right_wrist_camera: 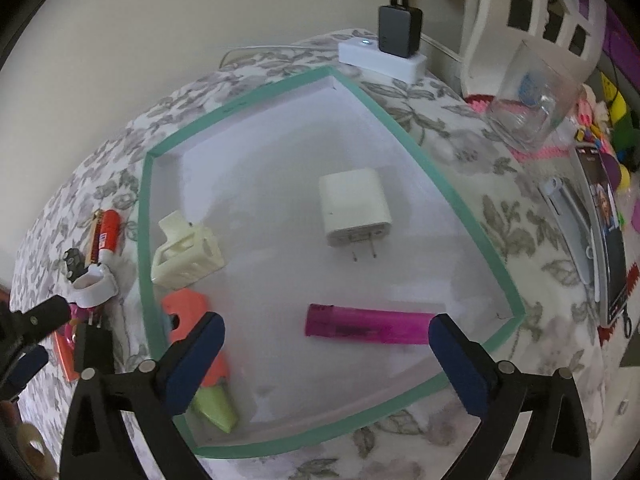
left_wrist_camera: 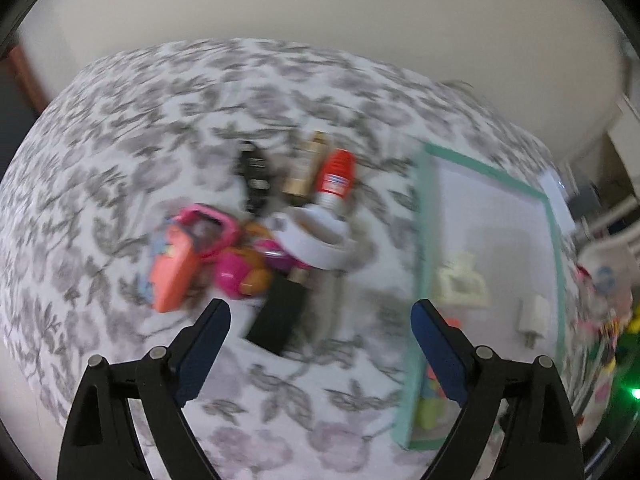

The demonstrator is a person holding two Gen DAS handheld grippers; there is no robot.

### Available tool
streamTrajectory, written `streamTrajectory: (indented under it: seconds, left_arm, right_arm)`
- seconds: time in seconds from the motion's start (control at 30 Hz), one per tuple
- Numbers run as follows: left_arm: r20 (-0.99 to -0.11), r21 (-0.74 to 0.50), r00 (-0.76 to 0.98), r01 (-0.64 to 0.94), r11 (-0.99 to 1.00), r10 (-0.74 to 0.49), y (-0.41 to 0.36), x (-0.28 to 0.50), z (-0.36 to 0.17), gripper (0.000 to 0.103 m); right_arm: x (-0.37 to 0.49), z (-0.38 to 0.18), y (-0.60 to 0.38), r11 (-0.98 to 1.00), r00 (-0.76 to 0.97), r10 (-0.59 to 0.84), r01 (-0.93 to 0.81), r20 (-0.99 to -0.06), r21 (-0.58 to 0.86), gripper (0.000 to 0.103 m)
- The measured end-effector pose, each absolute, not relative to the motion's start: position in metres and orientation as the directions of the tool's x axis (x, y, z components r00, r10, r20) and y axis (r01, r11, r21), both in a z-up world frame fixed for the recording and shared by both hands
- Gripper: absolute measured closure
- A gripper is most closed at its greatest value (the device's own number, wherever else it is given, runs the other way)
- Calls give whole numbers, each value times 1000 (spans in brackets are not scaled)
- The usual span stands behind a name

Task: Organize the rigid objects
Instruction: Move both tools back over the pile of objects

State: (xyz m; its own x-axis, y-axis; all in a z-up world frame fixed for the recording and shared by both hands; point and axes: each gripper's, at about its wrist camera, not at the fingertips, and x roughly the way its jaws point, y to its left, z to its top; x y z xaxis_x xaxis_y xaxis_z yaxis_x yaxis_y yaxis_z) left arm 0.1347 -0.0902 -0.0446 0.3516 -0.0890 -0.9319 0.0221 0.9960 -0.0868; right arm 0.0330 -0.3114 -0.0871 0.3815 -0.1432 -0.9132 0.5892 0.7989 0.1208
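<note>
In the left wrist view my left gripper (left_wrist_camera: 320,308) is open above a blurred pile on the flowered cloth. The pile holds a black plug (left_wrist_camera: 280,320), a white tape ring (left_wrist_camera: 316,240), a red-capped tube (left_wrist_camera: 336,180), a gold tube (left_wrist_camera: 306,164) and pink toys (left_wrist_camera: 208,228). In the right wrist view my right gripper (right_wrist_camera: 326,320) hangs open over the teal-rimmed tray (right_wrist_camera: 400,128). A pink lighter (right_wrist_camera: 368,326) lies on the tray floor between its fingers, untouched. Also in the tray are a white charger (right_wrist_camera: 354,208), a cream hair clip (right_wrist_camera: 186,252), an orange piece (right_wrist_camera: 188,308) and a green piece (right_wrist_camera: 216,404).
A white power strip with a black adapter (right_wrist_camera: 380,56) sits behind the tray. A clear plastic cup (right_wrist_camera: 532,100), a phone (right_wrist_camera: 608,232) and a white shelf unit (right_wrist_camera: 520,0) stand to the right. A wall runs along the back.
</note>
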Motion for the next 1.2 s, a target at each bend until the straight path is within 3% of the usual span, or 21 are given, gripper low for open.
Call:
streamTrajectory:
  seconds: [0.1, 0.17, 0.57, 1.2]
  left_arm:
    - [-930, -56, 365, -31, 998, -41, -71, 139, -44, 8]
    - [-925, -44, 380, -62, 997, -18, -59, 141, -43, 0]
    - [-899, -4, 429, -214, 977, 90, 17, 153, -30, 0]
    - [-969, -47, 245, -293, 955, 27, 67, 171, -76, 0]
  right_arm:
    - [35, -84, -306, 805, 388, -145, 581, -910, 119, 0]
    - [39, -79, -300, 815, 401, -145, 567, -905, 121, 0]
    - [76, -49, -236, 901, 465, -118, 421, -877, 102, 0]
    - [134, -91, -138, 960, 371, 67, 229, -926, 161, 0]
